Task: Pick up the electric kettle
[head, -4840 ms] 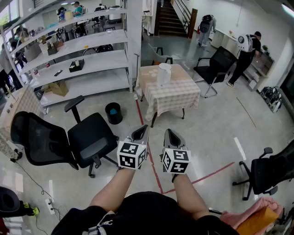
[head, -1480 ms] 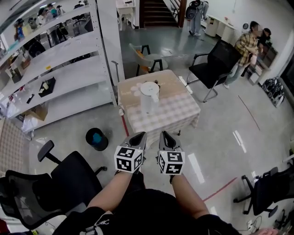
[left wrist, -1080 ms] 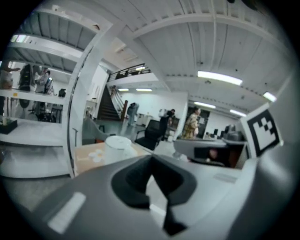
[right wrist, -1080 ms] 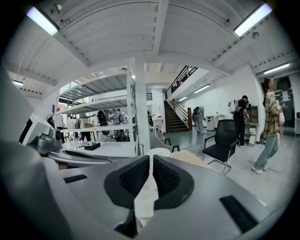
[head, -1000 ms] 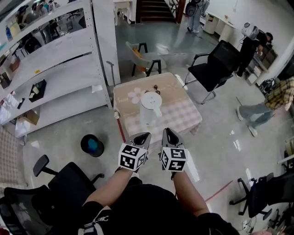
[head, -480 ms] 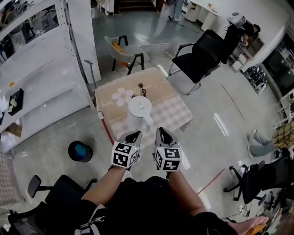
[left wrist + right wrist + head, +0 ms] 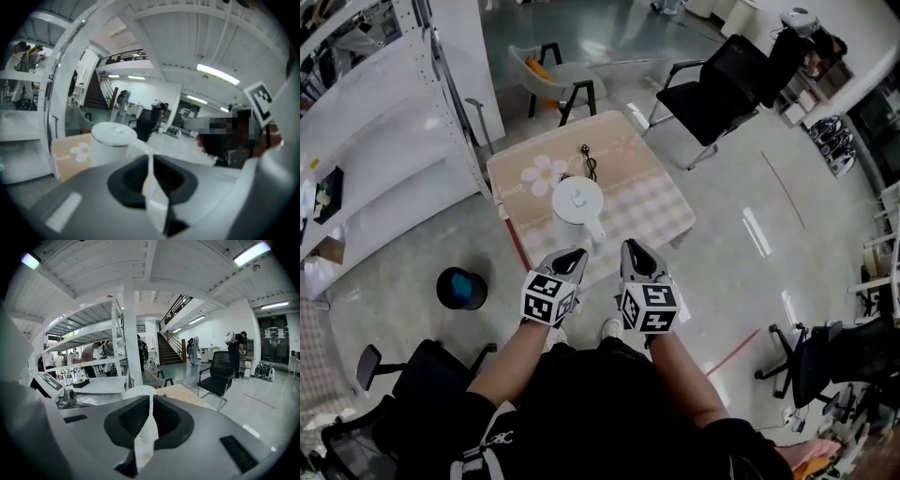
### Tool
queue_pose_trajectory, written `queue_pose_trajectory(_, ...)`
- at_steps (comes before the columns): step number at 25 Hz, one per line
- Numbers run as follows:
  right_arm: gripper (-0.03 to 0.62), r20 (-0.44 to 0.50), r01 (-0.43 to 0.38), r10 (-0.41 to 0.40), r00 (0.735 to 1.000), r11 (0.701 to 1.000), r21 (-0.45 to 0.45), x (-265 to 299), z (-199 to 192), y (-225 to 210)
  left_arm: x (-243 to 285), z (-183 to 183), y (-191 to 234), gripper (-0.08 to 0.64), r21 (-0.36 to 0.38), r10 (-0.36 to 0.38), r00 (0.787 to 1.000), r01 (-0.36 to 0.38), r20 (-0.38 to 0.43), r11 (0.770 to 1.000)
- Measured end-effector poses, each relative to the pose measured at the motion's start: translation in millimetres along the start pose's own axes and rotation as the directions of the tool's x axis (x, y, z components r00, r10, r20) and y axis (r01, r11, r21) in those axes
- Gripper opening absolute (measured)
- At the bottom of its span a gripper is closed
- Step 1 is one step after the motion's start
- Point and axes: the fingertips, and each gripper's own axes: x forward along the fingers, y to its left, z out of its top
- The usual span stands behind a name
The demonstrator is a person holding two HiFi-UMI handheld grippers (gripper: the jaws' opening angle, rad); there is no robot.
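electric kettle (image 7: 577, 202): one | table (image 7: 654, 214): one | grippers: two, left gripper (image 7: 574, 253) and right gripper (image 7: 631, 247) | black office chairs (image 7: 717, 80): three at least from here | pale chair (image 7: 551, 73): one | bin (image 7: 461, 288): one | shelf rack (image 7: 384, 108): one

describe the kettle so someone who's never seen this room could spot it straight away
Find the small table with the beige checked cloth, on the open floor beside the long white shelves. The kettle stands on it: a white upright jug with a round lid, the only tall thing there, beside a flat flower print and a thin black cord.
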Motion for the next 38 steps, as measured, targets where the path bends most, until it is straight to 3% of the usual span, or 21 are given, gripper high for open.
queue_pose_trajectory(2, 0.0, -0.006, -0.004, 0.004, 1.0, 1.0, -0.002, 1, -1, -8, 9, -5, -4, 0.113, 0.001, -0.029, 0.999, 0.029, -0.014, 1.0)
queue_pose_trajectory(10, 0.0, -0.019, -0.013, 0.013, 1.0, 1.0, -0.012, -2, -2, -36, 48, -20, -11, 0.265, -0.001, -0.078, 0.995, 0.078, -0.062, 0.997)
queue_pose_trajectory(19, 0.0, -0.067, 0.066, -0.065, 0.996, 0.998, 0.014, -20, -22, -75, 81, -32, 1, 0.264, 0.006, -0.067, 0.995, 0.067, -0.074, 0.998)
queue_pose_trajectory(34, 0.0, -0.135, 0.126, -0.126, 0.983, 0.992, -0.009, -45, -52, -83, 105, -27, 13, 0.213, -0.044, -0.025, 0.999, 0.026, 0.022, 0.999)
queue_pose_trajectory(38, 0.0, -0.133, 0.152, -0.151, 0.98, 0.988, -0.006, -52, -51, -90, 104, -27, 14, 0.164, 0.02, -0.001, 1.0, 0.0, 0.023, 1.0)
